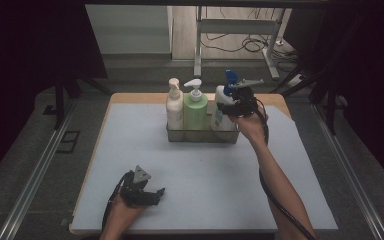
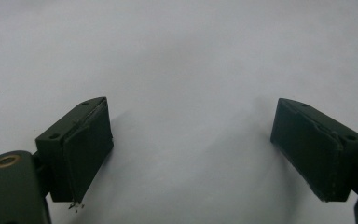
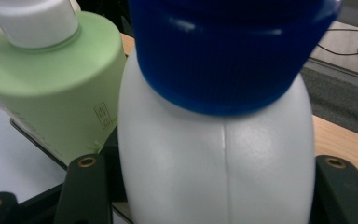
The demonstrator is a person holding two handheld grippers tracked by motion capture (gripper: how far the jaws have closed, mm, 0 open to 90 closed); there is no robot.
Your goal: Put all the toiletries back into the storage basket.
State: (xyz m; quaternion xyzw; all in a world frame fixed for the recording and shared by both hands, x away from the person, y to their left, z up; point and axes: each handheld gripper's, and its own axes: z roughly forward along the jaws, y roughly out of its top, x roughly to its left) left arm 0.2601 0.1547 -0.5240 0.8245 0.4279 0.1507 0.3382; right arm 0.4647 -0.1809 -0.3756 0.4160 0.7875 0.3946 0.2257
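Nearest to the person, the left tongs lie low over the bare front of the desk, held in the left hand. Their jaws stand wide apart with nothing between them, just the pale desk surface under them in the left gripper view. I take this hand to be parked out of the way, waiting while the other one works.

Farther back, the right arm stretches across to the clear tray at the far edge. The right tongs are set on either side of the white bottle with the blue pump, the rightmost one in the tray. In the right gripper view its body sits between the two jaws and seems to touch both, so I read it as gripped around the shoulder, just under the blue collar. That hold likely suits lifting it straight up past its neighbour.

The count: three pump bottles stand upright in a row in the tray, namely a cream bottle, a green bottle just beside it, and the white one. One tray, two tongs.
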